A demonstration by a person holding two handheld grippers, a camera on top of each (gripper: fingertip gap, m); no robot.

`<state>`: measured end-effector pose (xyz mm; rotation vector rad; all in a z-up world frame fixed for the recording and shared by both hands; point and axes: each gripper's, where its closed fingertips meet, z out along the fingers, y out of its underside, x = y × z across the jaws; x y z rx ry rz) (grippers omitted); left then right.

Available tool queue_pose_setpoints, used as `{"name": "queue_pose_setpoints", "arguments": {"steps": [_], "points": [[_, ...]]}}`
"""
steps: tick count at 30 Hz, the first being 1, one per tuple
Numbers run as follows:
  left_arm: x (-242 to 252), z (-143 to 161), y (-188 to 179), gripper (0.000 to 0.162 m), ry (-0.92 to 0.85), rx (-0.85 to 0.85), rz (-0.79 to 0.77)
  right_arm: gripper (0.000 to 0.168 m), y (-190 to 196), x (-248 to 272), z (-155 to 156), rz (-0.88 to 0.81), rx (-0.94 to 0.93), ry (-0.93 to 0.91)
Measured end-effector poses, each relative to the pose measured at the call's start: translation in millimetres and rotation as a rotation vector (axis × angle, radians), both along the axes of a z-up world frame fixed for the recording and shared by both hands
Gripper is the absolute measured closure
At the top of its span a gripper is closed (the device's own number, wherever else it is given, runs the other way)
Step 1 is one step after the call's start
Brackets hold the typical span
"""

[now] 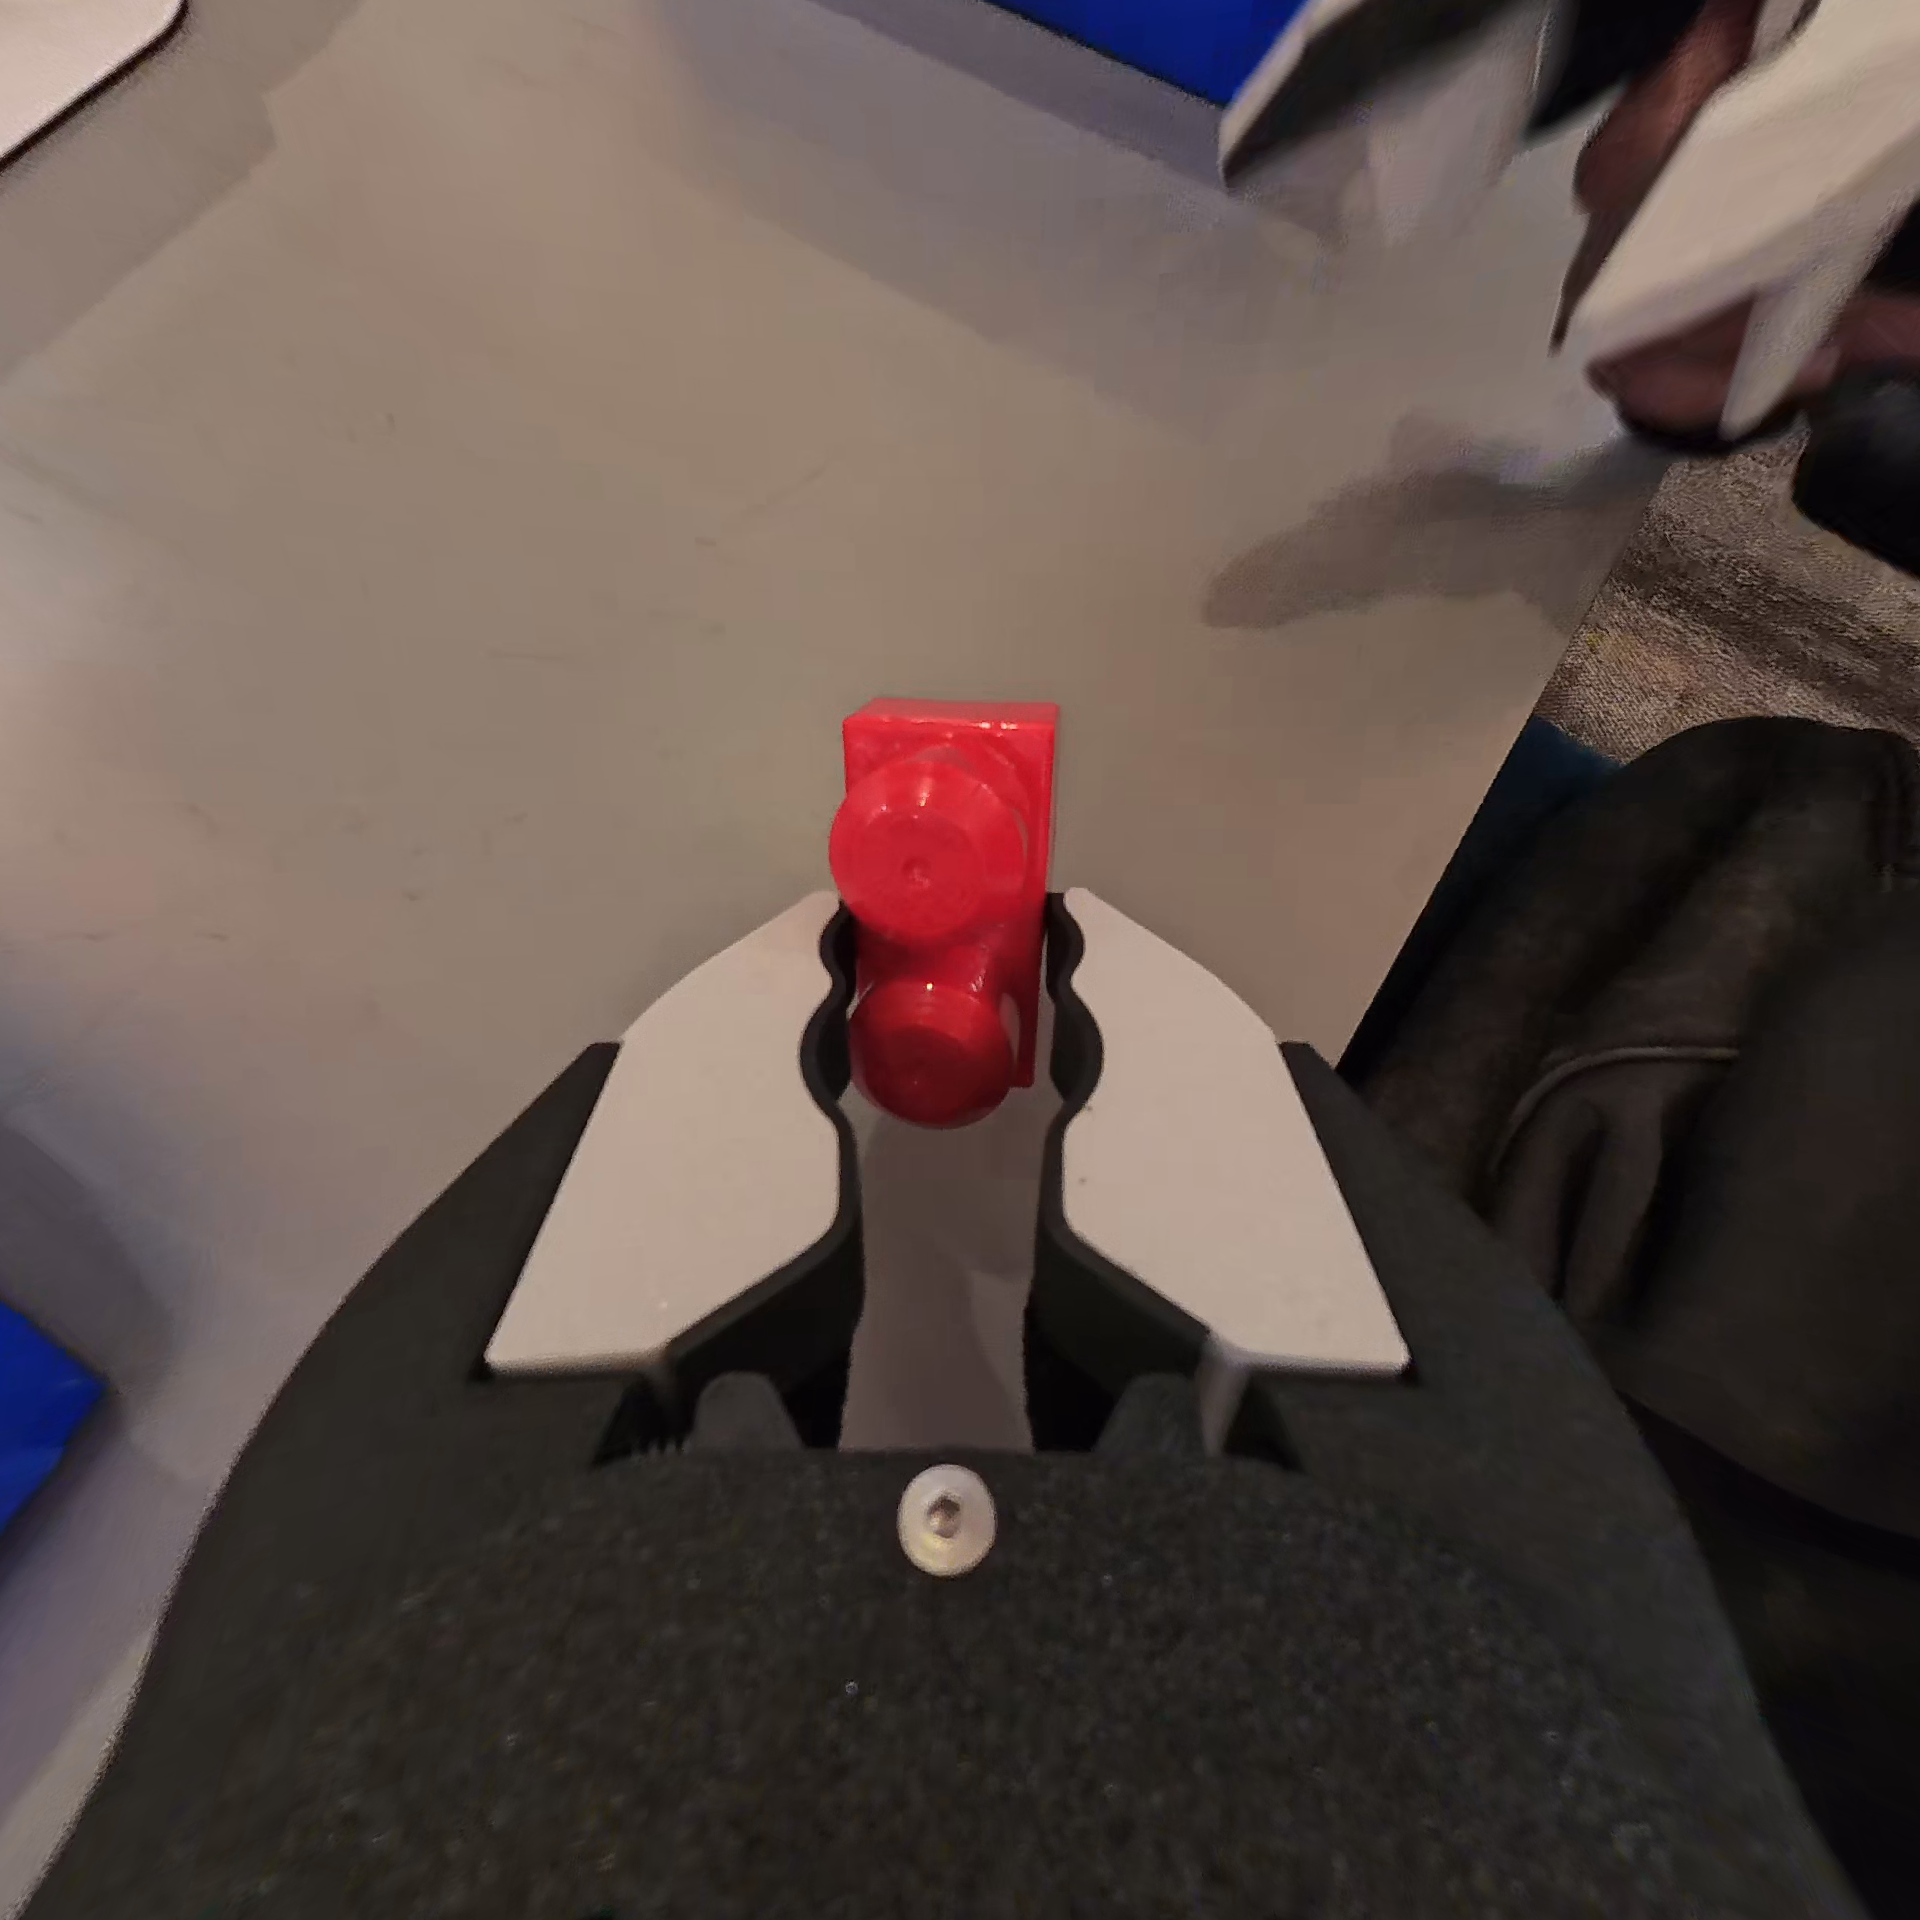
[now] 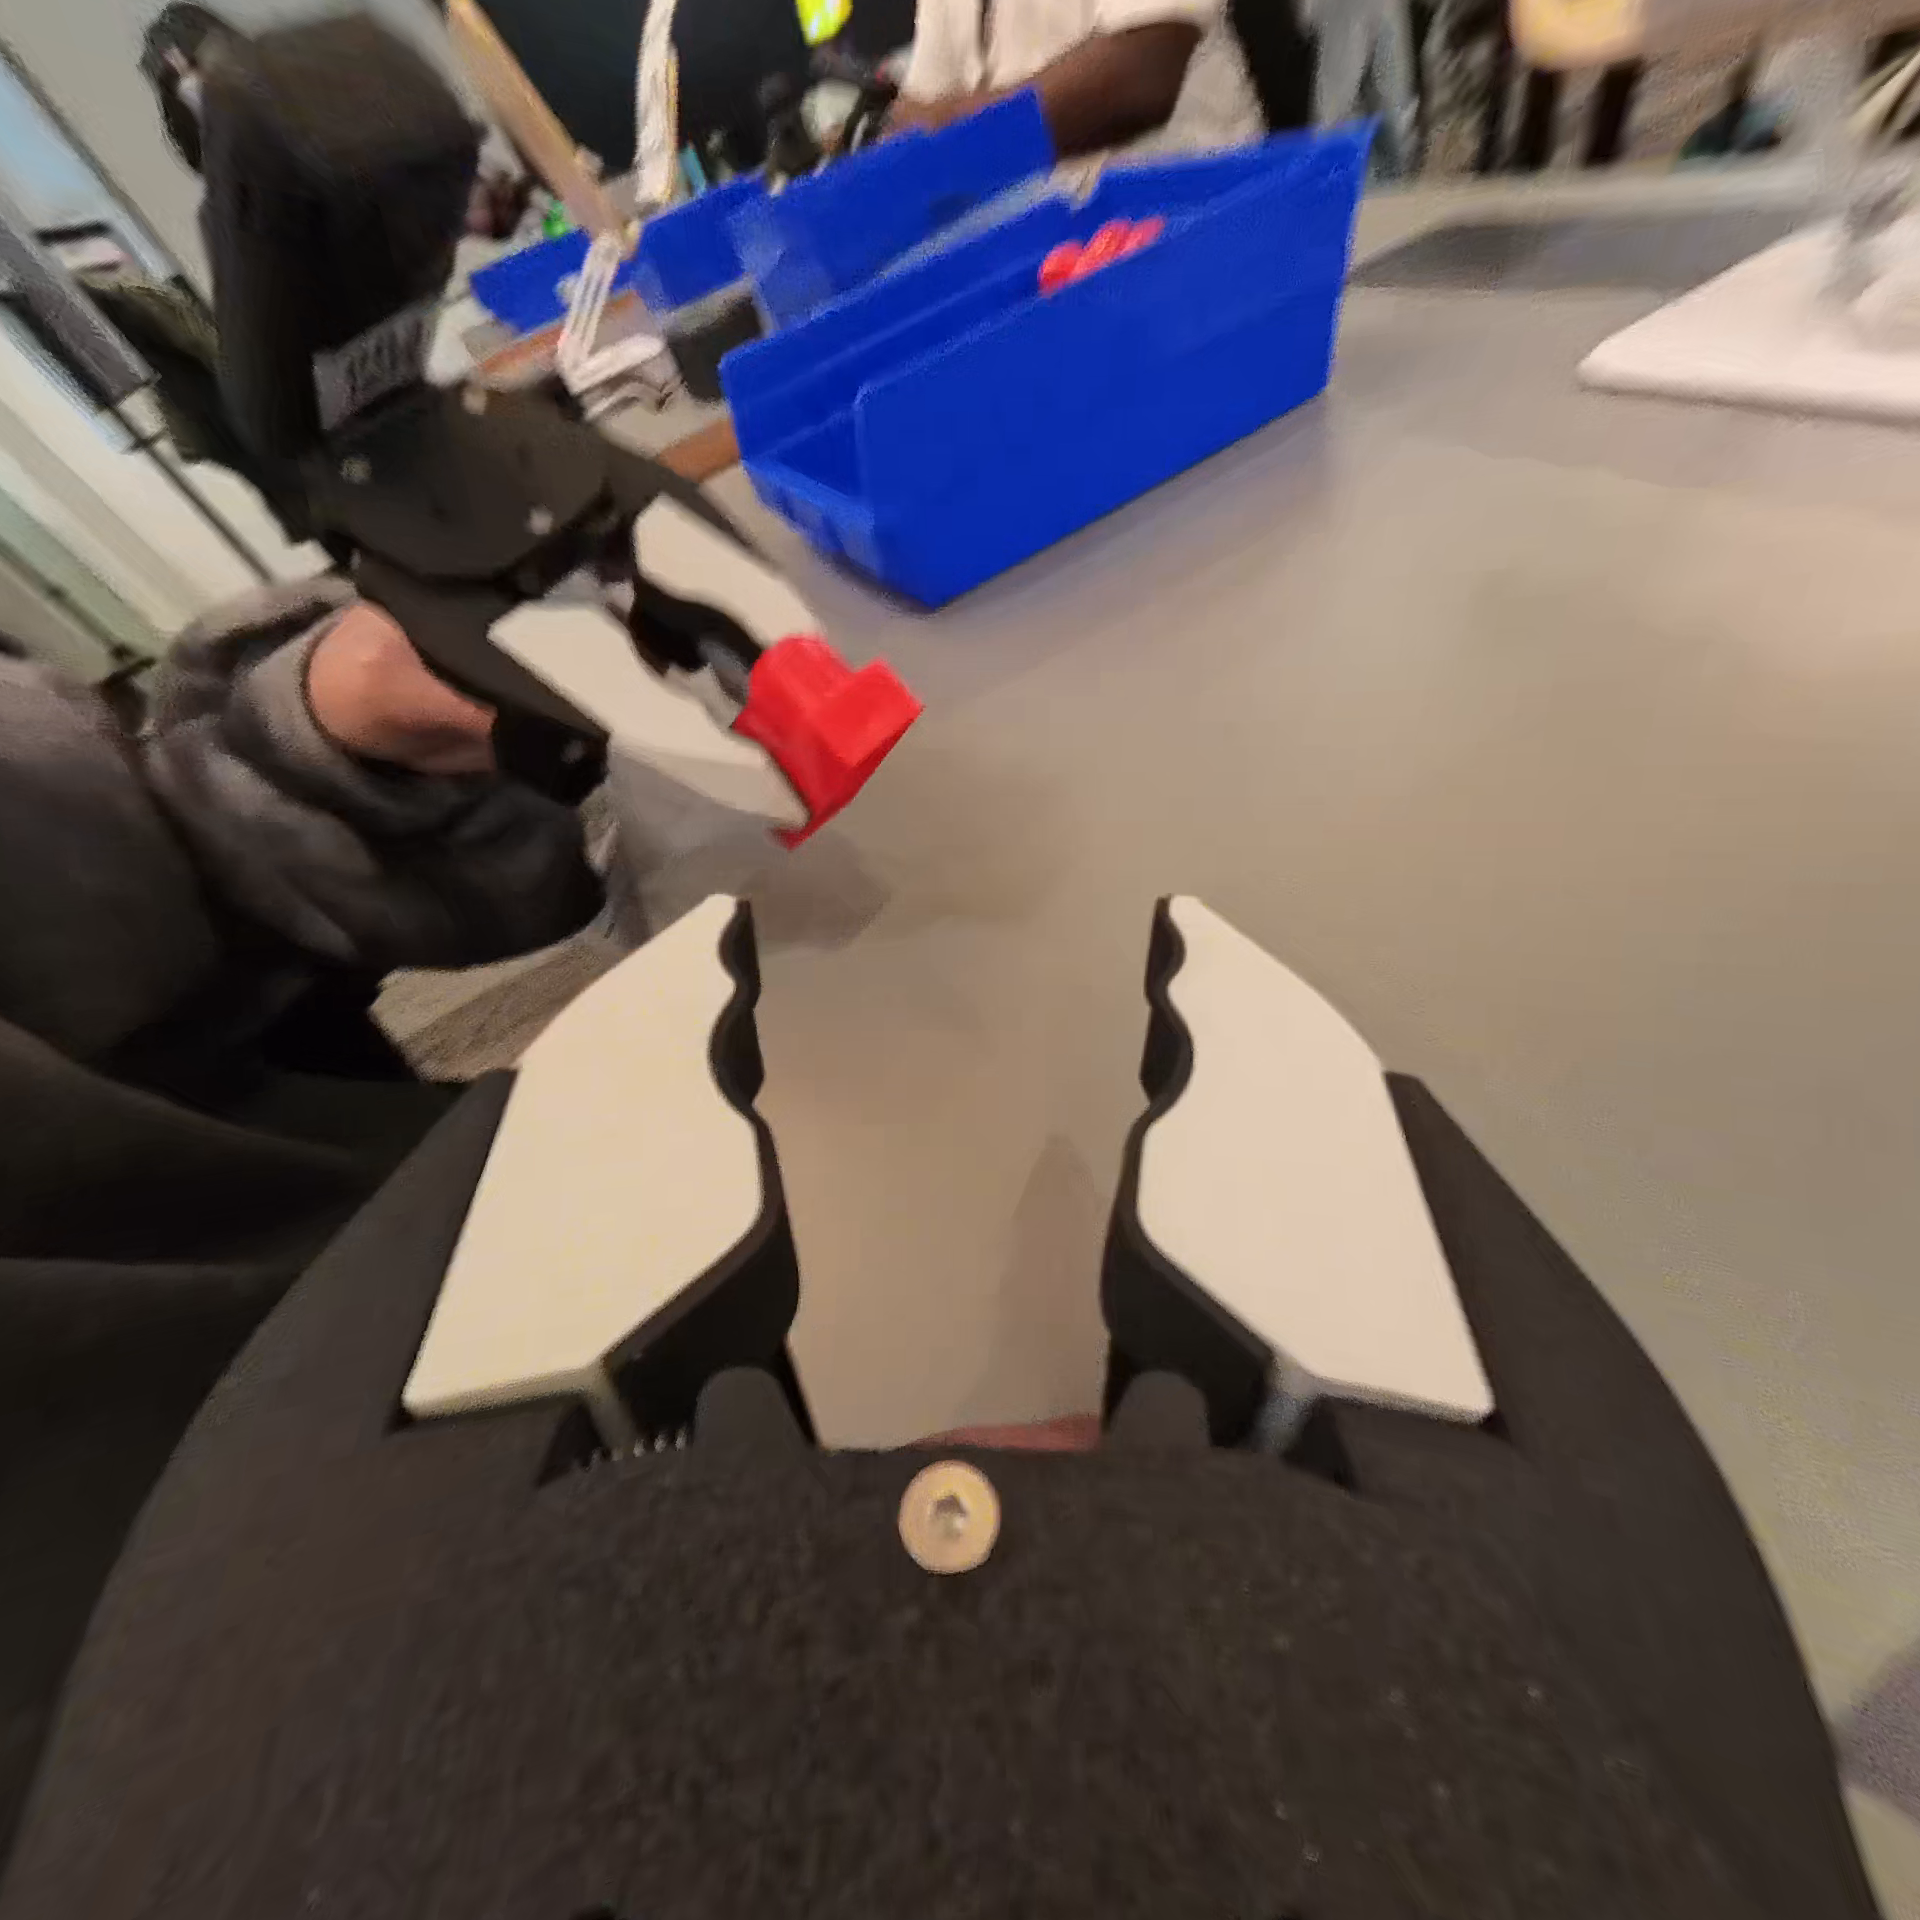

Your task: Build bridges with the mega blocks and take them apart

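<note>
My left gripper [image 1: 948, 914] is shut on a red two-stud mega block [image 1: 940, 883], studs facing the camera, held above the grey table [image 1: 468, 520]. The same block [image 2: 826, 727] and left gripper [image 2: 774, 774] show at the left of the right wrist view, held by a hand in a grey sleeve. My right gripper [image 2: 951, 914] is open and empty above the table [image 2: 1455, 831]. It shows blurred at the top right of the left wrist view [image 1: 1621, 291]. More red blocks [image 2: 1096, 255] lie in a blue bin [image 2: 1039, 416] farther back.
More blue bins [image 2: 727, 239] stand behind the first one. A white board [image 2: 1766, 343] lies at the far right. A person [image 2: 1091, 62] stands behind the bins. A dark jacket [image 1: 1662, 1039] lies beyond the table edge. A blue object [image 1: 42, 1434] shows at lower left. The gap from one gripper's tips to the other's is roughly 12 cm.
</note>
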<state>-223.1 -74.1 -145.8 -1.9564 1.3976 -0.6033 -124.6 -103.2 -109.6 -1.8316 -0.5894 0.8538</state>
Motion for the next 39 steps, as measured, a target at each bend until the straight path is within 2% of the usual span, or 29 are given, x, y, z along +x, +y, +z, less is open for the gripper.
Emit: {"name": "queue_pose_setpoints", "arguments": {"steps": [2,6,13,18,20,25,31,32,34,37,39], "points": [[1.4,-0.9,-0.8,0.128,0.004,0.003,-0.010,0.095,-5.1,-0.9,-13.3,0.007,-0.033,-0.059],[7.2,-8.0,3.1,0.128,0.034,-0.013,-0.024,0.093,0.1,8.7,-7.6,-0.045,-0.003,-0.066],[21.5,-14.2,81.9,0.128,0.380,0.045,0.016,0.091,2.7,21.9,-21.0,-0.085,0.032,-0.198],[59.3,-21.2,124.6,0.128,0.454,-0.088,-0.023,0.094,3.7,31.2,-27.7,-0.103,0.032,-0.241],[66.4,-26.2,140.5,0.128,0.501,-0.088,-0.010,0.094,4.1,35.1,-30.0,-0.112,0.018,-0.237],[77.0,-38.0,153.1,0.128,0.575,-0.039,-0.018,0.095,1.8,41.5,-31.3,-0.114,0.001,-0.216],[85.9,-48.2,149.6,0.128,0.559,-0.043,-0.048,0.096,1.6,44.7,-31.7,-0.121,-0.003,-0.219],[84.9,-46.7,149.6,0.124,0.553,-0.041,-0.044,0.096,1.7,45.0,-31.7,-0.125,0.000,-0.225],[76.7,-38.2,149.2,0.107,0.529,-0.025,-0.005,0.096,2.8,46.1,-31.2,-0.139,0.006,-0.232],[58.8,-10.1,133.6,0.104,0.363,0.010,0.050,0.096,5.8,51.1,-31.5,-0.184,0.006,-0.243],[53.1,11.8,107.7,0.104,0.135,-0.016,0.076,0.096,12.0,61.5,-34.5,-0.268,-0.010,-0.266]]}}
